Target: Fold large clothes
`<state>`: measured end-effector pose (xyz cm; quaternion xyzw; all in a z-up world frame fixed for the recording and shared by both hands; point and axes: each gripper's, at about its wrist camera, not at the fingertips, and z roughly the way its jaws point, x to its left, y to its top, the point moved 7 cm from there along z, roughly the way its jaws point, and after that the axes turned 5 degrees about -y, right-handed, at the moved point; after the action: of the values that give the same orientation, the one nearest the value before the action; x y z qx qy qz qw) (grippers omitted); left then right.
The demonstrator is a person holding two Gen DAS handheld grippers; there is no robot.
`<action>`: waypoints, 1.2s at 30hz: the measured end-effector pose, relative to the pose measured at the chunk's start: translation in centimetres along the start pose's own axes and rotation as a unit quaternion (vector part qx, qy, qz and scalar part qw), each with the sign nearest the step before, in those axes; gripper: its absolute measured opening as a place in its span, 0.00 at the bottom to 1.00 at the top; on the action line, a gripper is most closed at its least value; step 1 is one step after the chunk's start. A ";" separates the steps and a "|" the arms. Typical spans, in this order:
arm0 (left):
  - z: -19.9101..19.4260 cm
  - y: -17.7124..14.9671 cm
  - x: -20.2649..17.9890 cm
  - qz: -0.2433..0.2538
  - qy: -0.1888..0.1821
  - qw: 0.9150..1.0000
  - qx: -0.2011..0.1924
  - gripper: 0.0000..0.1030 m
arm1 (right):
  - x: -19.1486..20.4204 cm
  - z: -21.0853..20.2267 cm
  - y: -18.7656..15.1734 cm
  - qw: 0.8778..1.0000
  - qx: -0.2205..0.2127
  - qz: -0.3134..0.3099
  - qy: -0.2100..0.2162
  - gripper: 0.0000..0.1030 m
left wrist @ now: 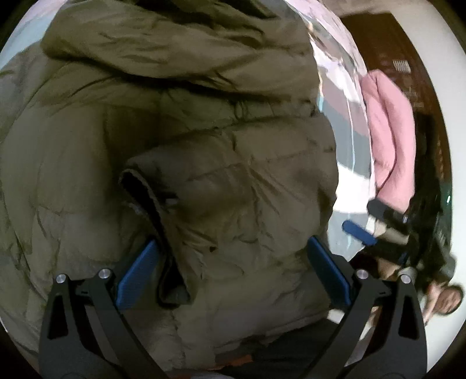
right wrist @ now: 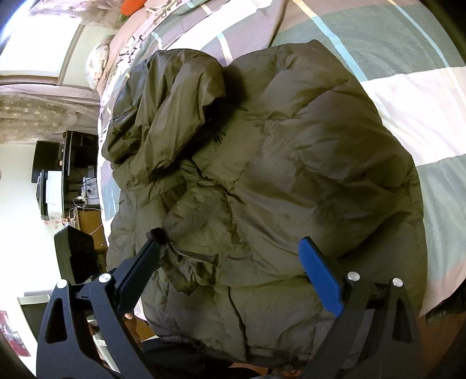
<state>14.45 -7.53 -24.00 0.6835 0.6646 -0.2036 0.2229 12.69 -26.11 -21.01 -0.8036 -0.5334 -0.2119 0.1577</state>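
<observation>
Both your grippers, left gripper and right gripper, hang released over the jacket, spread on the bed for folding.

This was a bedroom in a home. A bed filled most of the right wrist view, spread with a quilt cover in wide checks of grey-green, pale pink and white. A floral pillow lay at its far end, with something orange beyond it. Patterned curtains hung beside a bright window. A dark desk against the white wall held small cluttered items and cables, with a cardboard box beside it. On the bed lay an olive padded jacket; a pink garment showed in the left wrist view near a dark wooden door.
</observation>
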 end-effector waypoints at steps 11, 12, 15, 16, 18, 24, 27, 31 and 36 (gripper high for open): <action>0.9 -1.2 -2.0 0.112 0.084 0.990 -0.007 0.26 | -1.8 -0.2 0.4 1.000 0.000 0.026 -0.003 0.94; 0.9 -1.2 -2.0 0.118 0.088 0.989 -0.007 0.18 | -1.7 -0.2 0.4 1.000 0.001 0.024 -0.003 0.94; 0.7 -1.0 -2.0 0.130 0.103 0.986 -0.015 0.09 | -1.8 -0.3 0.4 1.000 0.001 0.025 -0.003 0.94; 0.5 -0.9 -2.0 0.137 0.113 0.984 -0.022 0.06 | -1.8 -0.3 0.4 1.000 0.001 0.025 -0.002 0.94; 0.1 -0.7 -2.0 0.146 0.122 0.981 -0.033 0.05 | -1.8 -0.3 0.4 1.000 0.004 0.026 0.002 0.94; -1.5 1.6 -1.1 0.144 0.152 0.975 -0.070 0.00 | -4.4 -2.8 2.1 0.999 -0.030 0.041 -0.018 0.94; -3.2 3.8 -0.4 0.129 0.172 0.971 -0.108 0.00 | -5.9 -3.4 2.6 0.996 -0.046 0.024 -0.073 0.94; -5.1 5.6 1.4 0.077 0.159 0.976 -0.126 0.00 | -7.5 -2.3 2.7 0.993 -0.033 0.008 -0.113 0.94; -2.8 2.8 2.6 0.029 0.091 0.995 -0.015 0.83 | -8.1 0.9 2.1 0.997 0.026 0.024 -0.074 0.94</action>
<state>17.32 -3.85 -23.12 0.7149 0.6650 -0.1240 0.1769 12.04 -32.88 -25.92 -0.8253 -0.5295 -0.1338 0.1432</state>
